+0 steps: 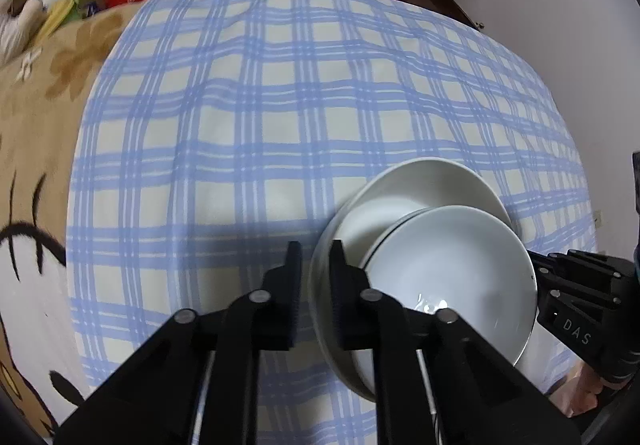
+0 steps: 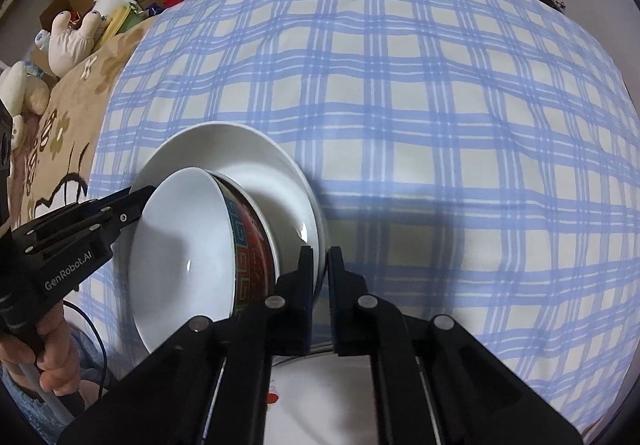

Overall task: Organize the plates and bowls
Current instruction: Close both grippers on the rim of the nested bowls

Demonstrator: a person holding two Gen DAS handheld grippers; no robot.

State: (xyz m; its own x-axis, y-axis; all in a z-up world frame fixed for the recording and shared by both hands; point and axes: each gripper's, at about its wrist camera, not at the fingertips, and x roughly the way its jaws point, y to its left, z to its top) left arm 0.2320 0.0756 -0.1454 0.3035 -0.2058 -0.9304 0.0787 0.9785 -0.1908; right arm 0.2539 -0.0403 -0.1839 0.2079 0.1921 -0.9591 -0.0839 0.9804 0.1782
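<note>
I've got both grippers clamped on the dish stack, which sits at the near edge of the blue checked cloth (image 1: pixel 248 93). Left gripper (image 1: pixel 316 257): jaws pinched narrow on the left rim of the white plate (image 1: pixel 424 181), 1 finger outside the rim, 1 inside it. Right gripper (image 2: pixel 320 261): same pinch on the plate's (image 2: pixel 224 149) right rim, rim edge sandwiched between the pads. The bowl (image 1: pixel 452 265), white inside with a red and blue patterned outside (image 2: pixel 250 245), sits in the plate, tilted in both views. In the right wrist view I see the left gripper's body (image 2: pixel 76 233) with its tip touching or just beside the bowl's far-left rim; actual contact there is hard to call. A hand (image 2: pixel 52 361) grips that handle at lower left, partly cut off. Plate's near part is hidden under my own fingers in both views. Something white with a red spot (image 2: pixel 304 389) shows between the right gripper's arms; can't tell what it is. Stuffed toys (image 2: pixel 72 33) lie far left, off the cloth.
</note>
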